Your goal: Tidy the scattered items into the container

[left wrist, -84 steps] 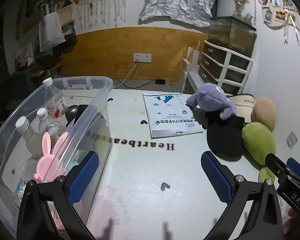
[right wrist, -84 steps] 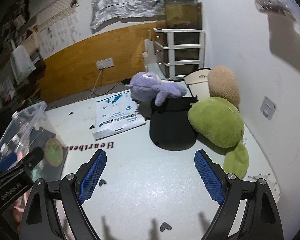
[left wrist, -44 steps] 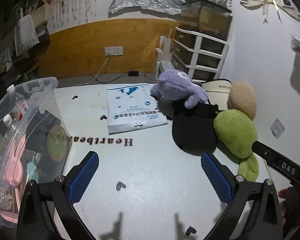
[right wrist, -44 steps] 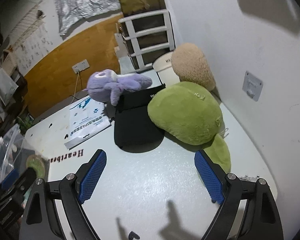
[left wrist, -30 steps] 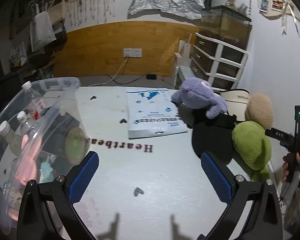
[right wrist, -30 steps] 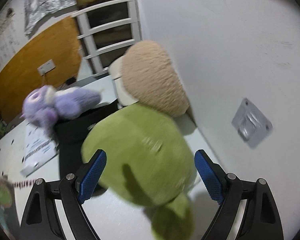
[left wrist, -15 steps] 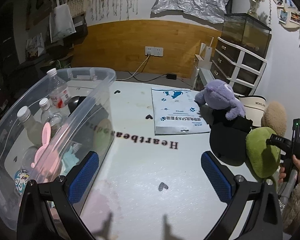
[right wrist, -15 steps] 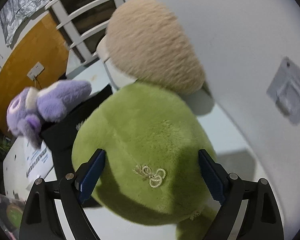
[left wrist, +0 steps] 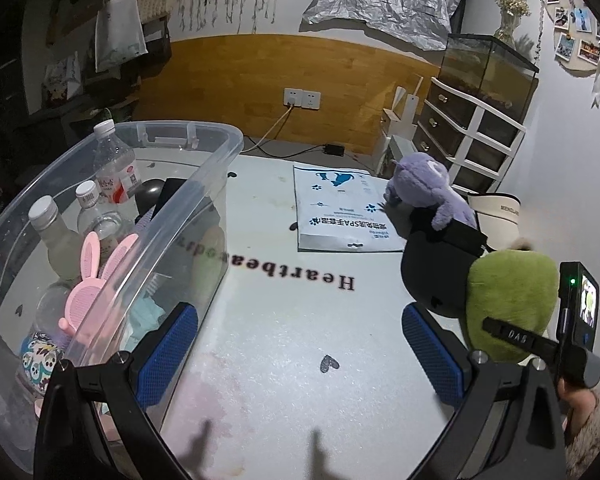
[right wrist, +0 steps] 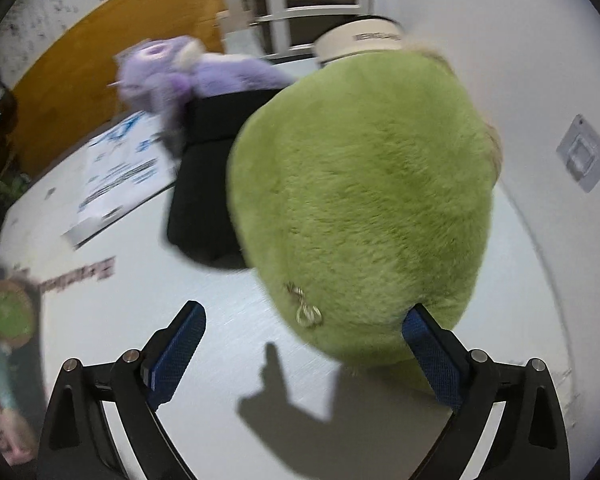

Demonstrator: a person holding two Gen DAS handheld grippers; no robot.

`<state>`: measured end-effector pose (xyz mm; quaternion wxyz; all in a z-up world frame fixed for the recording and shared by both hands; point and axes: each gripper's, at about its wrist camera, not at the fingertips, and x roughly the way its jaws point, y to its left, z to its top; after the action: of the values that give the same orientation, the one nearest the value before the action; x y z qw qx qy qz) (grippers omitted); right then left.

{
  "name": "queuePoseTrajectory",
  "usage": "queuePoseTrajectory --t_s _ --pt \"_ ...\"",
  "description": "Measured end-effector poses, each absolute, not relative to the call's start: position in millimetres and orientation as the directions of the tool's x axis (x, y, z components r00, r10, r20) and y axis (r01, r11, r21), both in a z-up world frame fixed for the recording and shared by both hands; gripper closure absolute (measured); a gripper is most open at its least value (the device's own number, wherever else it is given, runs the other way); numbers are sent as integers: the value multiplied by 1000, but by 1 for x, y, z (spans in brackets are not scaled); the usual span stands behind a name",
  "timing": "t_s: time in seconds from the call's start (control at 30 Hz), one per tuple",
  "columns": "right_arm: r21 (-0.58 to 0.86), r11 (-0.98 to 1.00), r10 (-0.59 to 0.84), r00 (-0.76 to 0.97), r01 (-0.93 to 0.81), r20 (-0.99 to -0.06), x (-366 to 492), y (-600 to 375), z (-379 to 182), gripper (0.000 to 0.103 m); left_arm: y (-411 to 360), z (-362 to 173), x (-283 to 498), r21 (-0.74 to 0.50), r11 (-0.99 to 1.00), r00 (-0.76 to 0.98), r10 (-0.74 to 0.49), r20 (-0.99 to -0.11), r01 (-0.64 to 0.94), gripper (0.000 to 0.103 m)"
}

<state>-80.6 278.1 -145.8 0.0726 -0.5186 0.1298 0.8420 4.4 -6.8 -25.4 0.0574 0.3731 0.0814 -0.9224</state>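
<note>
Closing in on the green plush (right wrist: pixel 360 208): a second ago it sat further off in my right wrist view, now it fills most of the frame, at the table's right side near the wall, lying partly on the black pouch (right wrist: pixel 204 184). Right gripper (right wrist: pixel 304 348) has moved in over it with the jaws opening, now about as wide as they go. Right pad sits against or just beside the plush's lower edge, left pad is over bare table; plush is only partly between them, nothing is gripped. Frame is motion-blurred, so I can't confirm contact.

Meaning for the task: plush looks like the next pick, grasp not yet made. It's wide and soft, so I'd judge the jaws need to centre on it before closing.

Purple plush (left wrist: pixel 428 188), white packet (left wrist: pixel 340 208) and a cream cap (left wrist: pixel 496 212) also lie outside the clear bin (left wrist: pixel 204 184). Bin is at the table's left, already holding bottles and a pink bunny brush (left wrist: pixel 96 268).

Left gripper (left wrist: pixel 300 340) is released and empty, angled down over bare table (left wrist: pixel 280 320) beside the bin wall. Right gripper tilts steeply down, my hand (left wrist: pixel 576 400) on its handle.
</note>
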Motion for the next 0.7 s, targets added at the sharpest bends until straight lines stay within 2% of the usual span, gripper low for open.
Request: queuePoseTrajectory --t_s 0.17,0.3,0.33,0.4,0.5,0.53,0.6,0.7 --pt "314 -933 -223 -397 -179 -890 -68 268 -139 4 -7 -23 8 -114 -984 -722 -19 -691 136 0" --pt "407 -894 -273 -494 -187 -825 -52 286 -95 4 -12 -20 14 -100 -986 -732 -31 -681 135 0" --pt "400 -900 -258 -528 -174 -809 -51 291 -83 4 -15 -19 16 -99 -985 -733 -36 -679 140 0" --pt "305 -933 -128 -615 -191 -778 -50 309 -58 4 -23 -20 18 -101 -982 -730 -49 -682 160 0" --pt "230 -915 44 -648 -332 -761 -66 347 -59 4 -31 -21 23 -103 -977 -725 -64 -686 184 0" --pt "279 -882 28 -635 -379 -772 -77 363 -69 4 -33 -20 25 -103 -976 -725 -71 -685 192 0" --pt "447 -797 -122 -617 -406 -778 -100 381 -94 4 -36 -20 28 -99 -975 -726 -80 -683 201 0" --pt "628 -678 -327 -609 -381 -723 -114 373 -120 4 -37 -19 32 -89 -975 -728 -92 -680 205 0"
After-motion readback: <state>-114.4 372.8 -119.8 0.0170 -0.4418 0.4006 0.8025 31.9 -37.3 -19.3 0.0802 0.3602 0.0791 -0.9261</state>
